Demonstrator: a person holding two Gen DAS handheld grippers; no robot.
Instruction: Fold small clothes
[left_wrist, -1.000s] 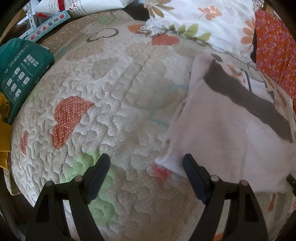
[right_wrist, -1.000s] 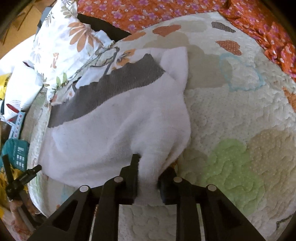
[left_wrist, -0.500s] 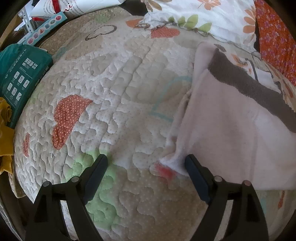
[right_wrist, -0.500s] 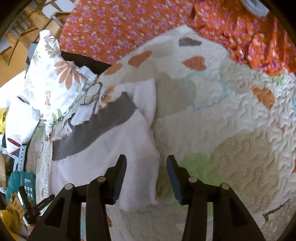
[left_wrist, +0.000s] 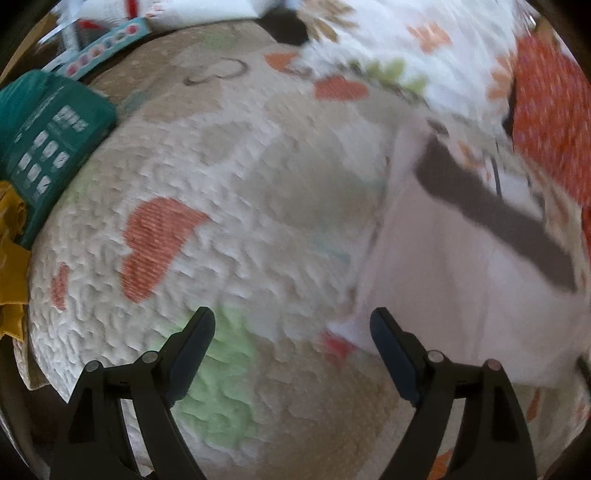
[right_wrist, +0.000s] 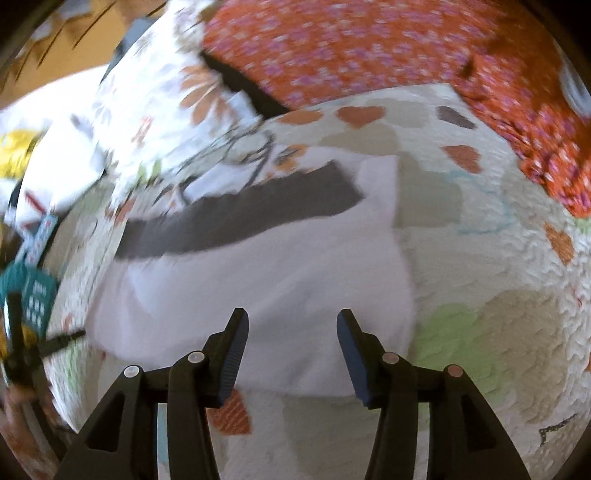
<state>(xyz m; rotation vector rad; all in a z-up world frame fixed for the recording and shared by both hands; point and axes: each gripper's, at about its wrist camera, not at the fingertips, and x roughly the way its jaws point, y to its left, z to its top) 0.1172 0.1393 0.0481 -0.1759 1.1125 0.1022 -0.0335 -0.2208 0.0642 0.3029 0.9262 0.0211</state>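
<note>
A small white garment (right_wrist: 266, 280) with a dark grey band (right_wrist: 236, 218) lies flat on the quilted heart-pattern bedspread (right_wrist: 498, 266). My right gripper (right_wrist: 291, 328) is open and empty, hovering over the garment's near edge. In the left wrist view the garment (left_wrist: 461, 280) lies to the right, its grey band (left_wrist: 491, 214) running diagonally. My left gripper (left_wrist: 293, 325) is open and empty, with its right finger next to the garment's near corner. Both views are blurred by motion.
A floral pillow (left_wrist: 406, 44) and an orange flowered cloth (right_wrist: 369, 48) lie at the far side. A teal package (left_wrist: 48, 144) and yellow fabric (left_wrist: 11, 258) sit at the left edge of the bed. The left gripper shows in the right wrist view (right_wrist: 22, 343).
My right gripper has let go of the garment's edge, opened and pulled back. The garment now lies flat. My left gripper stayed open and shifted slightly.
</note>
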